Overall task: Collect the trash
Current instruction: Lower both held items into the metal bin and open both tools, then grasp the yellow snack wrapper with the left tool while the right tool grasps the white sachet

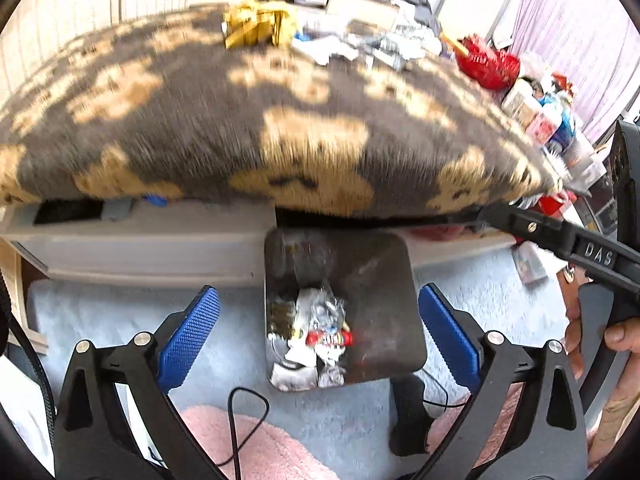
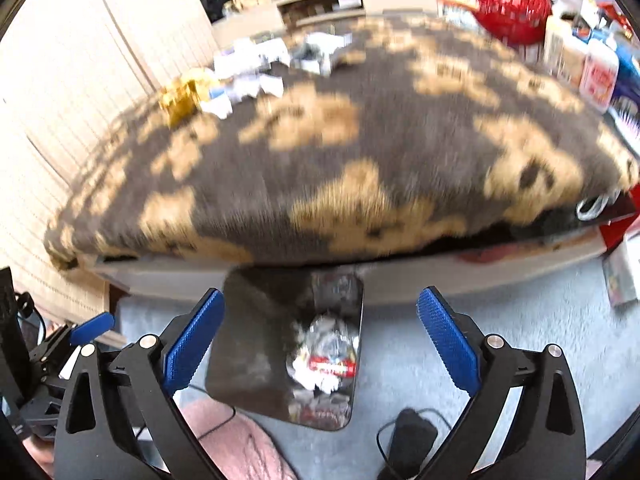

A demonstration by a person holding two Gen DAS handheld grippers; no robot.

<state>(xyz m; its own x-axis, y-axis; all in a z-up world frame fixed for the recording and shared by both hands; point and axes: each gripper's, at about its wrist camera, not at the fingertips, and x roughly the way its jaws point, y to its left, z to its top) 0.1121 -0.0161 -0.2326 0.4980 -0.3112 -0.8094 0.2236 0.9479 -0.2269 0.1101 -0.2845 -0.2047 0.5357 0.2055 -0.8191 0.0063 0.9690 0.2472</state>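
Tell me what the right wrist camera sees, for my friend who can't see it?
An open gripper with blue fingers hangs above a dark bin on the floor, with crumpled wrappers inside. Behind the bin is a bed with a brown and tan blanket, with more crumpled paper lying at its far side.

crumpled trash [image 1: 320, 332] heaped in dark bin [image 1: 384, 280] on floor

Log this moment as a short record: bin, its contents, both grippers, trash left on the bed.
bin: dark bin on the pale carpet, against the bed's edge
contents: crumpled wrappers, one red
left gripper: open, nothing between the pads, above the bin
right gripper: open, empty, above the bin
trash left: crumpled paper and wrappers on the far side of the patterned blanket
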